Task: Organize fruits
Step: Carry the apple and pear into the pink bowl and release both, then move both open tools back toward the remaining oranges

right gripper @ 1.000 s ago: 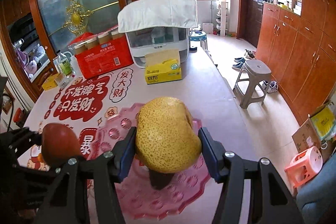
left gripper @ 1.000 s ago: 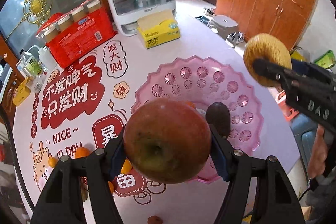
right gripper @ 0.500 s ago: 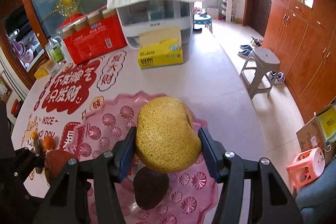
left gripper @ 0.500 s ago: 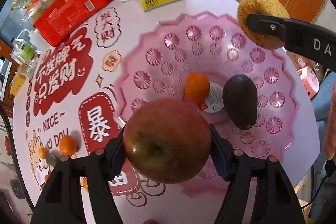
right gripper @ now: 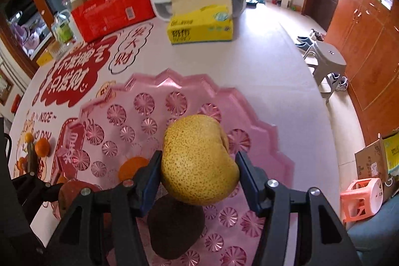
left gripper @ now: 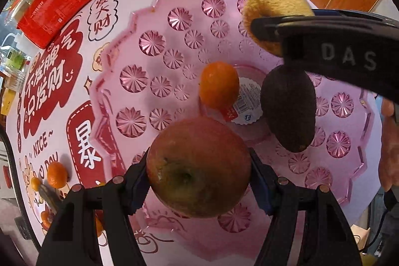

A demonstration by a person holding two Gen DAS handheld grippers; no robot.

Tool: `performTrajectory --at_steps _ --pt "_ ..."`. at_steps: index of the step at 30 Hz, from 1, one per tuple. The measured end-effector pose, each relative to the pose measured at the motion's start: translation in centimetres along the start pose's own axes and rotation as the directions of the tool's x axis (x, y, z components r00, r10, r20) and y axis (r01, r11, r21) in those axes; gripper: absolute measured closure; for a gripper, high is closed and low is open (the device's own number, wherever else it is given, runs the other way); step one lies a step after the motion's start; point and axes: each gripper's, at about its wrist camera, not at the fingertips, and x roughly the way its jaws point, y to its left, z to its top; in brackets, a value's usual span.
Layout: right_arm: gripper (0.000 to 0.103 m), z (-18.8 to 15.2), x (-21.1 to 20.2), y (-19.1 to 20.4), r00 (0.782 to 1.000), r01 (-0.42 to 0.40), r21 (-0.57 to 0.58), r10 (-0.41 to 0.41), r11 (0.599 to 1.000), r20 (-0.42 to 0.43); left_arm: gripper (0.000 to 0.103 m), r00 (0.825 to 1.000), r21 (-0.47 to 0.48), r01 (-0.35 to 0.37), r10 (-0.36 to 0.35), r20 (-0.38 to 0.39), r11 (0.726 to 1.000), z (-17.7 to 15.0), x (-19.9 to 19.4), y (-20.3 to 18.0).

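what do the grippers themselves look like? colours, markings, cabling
Both the left gripper and right gripper are matte black, with angular cut-out finger arms, blue pads inside the tips, and silver screw heads. The right one's side carries pale "DAS" lettering. A thin black cable trails below it.

Plate [left gripper: 154, 81] left half open; orange [left gripper: 219, 87], avocado [left gripper: 289, 111] block centre.

The left claw [left gripper: 199, 181] and the right claw [right gripper: 198, 175] look alike: matte black angular arms, blue pads inside the fingers, round silver screws on the joints. The right one bears pale letters "DAS" on its side. Bare skin shows at the far right edge.
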Motion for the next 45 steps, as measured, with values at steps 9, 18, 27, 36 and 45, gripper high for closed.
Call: performTrajectory --at_steps 9,18,27,36,45 --pt "0.043 0.2 1.7 0.9 0.999 -0.030 -0.012 0.029 0.999 -0.037 0.029 1.000 -0.016 0.018 -0.018 0.017 1.000 0.5 0.5 0.0" --pt "0.038 -0.9 1.5 1.1 0.996 -0.076 -0.014 0.076 0.997 -0.042 0.012 0.998 -0.034 0.017 -0.015 0.060 0.999 0.5 -0.9 0.6" --pt "0.038 -2.2 -0.2 0.4 0.997 -0.069 0.010 0.069 0.998 -0.025 0.012 0.994 -0.058 -0.033 0.039 0.101 0.998 0.0 -2.8 1.1" --pt "0.038 -3.7 -1.4 0.4 0.998 -0.053 0.011 0.053 0.999 -0.027 0.012 0.990 -0.106 -0.054 0.067 0.124 0.993 -0.4 -4.1 2.3" --pt "0.038 -4.5 -2.9 0.7 0.999 -0.038 0.016 0.039 0.999 -0.009 0.012 0.985 -0.099 -0.081 0.095 0.147 0.992 -1.1 -5.4 2.2"
